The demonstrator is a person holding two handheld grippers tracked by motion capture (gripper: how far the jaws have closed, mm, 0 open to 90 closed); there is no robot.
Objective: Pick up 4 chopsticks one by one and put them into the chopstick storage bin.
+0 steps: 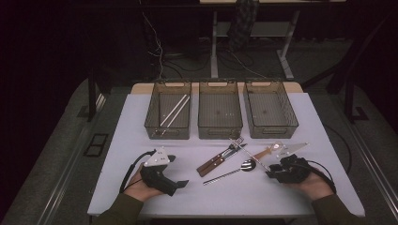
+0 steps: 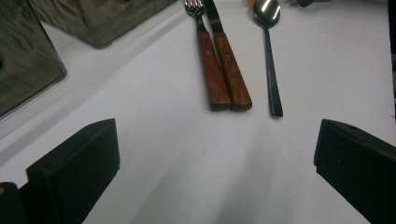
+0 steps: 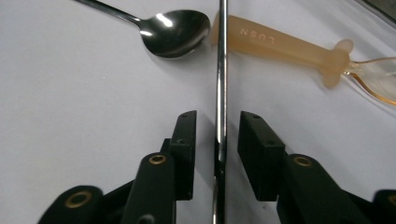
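Metal chopstick (image 3: 221,93) lies on the table (image 1: 141,117) toward the near right, crossing between my right claw (image 3: 217,135) jaws. The jaws sit narrow on either side of it, small gaps showing, not pinching yet. Steel spoon (image 3: 175,31) and translucent baby spoon (image 3: 289,46) lie just beyond, the chopstick passing over that handle. Wooden-handled fork (image 2: 208,60) and knife (image 2: 231,65) lie side by side mid-table. My left claw (image 2: 215,163) is spread wide, empty, near the left front edge.

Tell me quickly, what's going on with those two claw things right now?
Left gripper open, empty, resting on table. Right gripper straddling metal rod, pads not yet touching it. Spoon and plastic spoon lie close beside the rod.
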